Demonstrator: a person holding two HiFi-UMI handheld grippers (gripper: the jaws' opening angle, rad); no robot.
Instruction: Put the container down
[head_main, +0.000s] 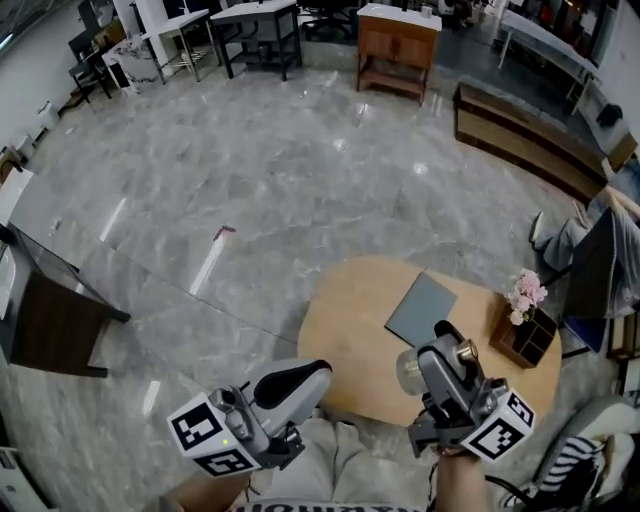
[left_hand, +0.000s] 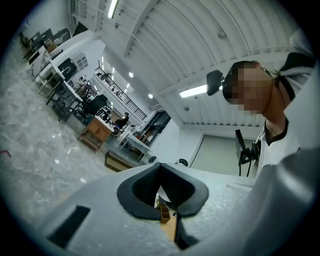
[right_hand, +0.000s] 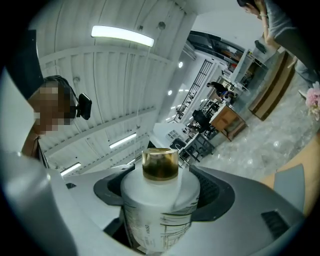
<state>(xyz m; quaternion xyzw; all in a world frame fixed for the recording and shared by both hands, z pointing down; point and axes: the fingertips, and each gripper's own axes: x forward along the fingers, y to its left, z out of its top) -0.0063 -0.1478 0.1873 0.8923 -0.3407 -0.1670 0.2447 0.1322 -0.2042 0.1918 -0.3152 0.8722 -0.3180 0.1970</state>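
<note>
Table (head_main: 345, 330), light wood, carries a grey mat (head_main: 422, 308) near its middle and a flower box (head_main: 524, 338) at its right edge. We see our left gripper (head_main: 303, 378) off the near edge, jaws together on nothing. Our right gripper (right_hand: 161, 192) clamps the white, gold-capped container (right_hand: 159, 217) above the near edge.

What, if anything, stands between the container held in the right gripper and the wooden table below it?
Nothing visible does. The right gripper holds the container in its jaws over bare wood at the near edge of the table. The grey mat lies beyond and the flower box to the right, both clear of it.
</note>
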